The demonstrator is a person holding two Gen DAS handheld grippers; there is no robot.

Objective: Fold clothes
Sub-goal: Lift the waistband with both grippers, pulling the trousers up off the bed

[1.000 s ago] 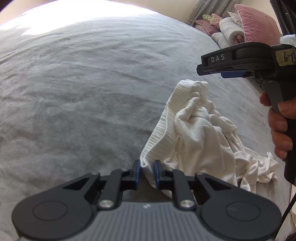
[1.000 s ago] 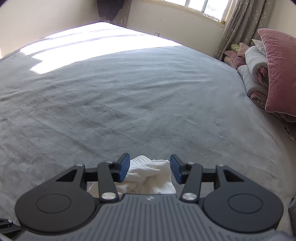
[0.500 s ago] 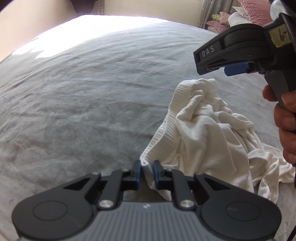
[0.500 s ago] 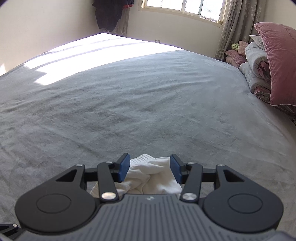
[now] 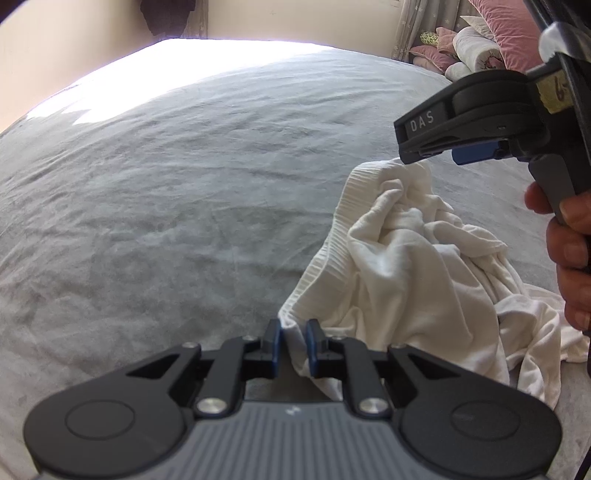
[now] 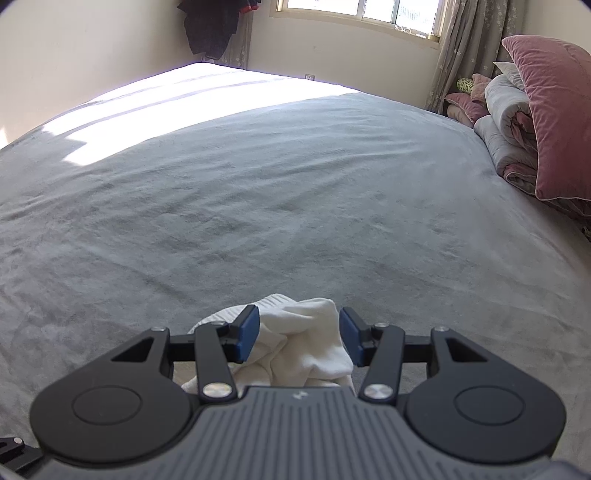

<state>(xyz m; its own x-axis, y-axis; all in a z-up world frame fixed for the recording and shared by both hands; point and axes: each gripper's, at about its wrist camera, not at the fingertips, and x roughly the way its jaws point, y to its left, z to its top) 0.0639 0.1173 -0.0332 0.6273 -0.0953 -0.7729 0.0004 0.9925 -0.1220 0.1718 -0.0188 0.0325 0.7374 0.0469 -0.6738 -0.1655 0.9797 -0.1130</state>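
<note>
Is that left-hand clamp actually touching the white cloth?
Touching. In the left wrist view the left gripper has its jaws nearly shut, pinching the ribbed edge of the white garment between them.

A bedroom in a home: a wide bed (image 6: pixel 258 192) under a grey cover, pink pillows (image 6: pixel 554 110) and rolled quilts (image 6: pixel 506 122) stacked beside a curtained window (image 6: pixel 369 14), dark clothes (image 6: pixel 214 26) hanging in the corner.
</note>
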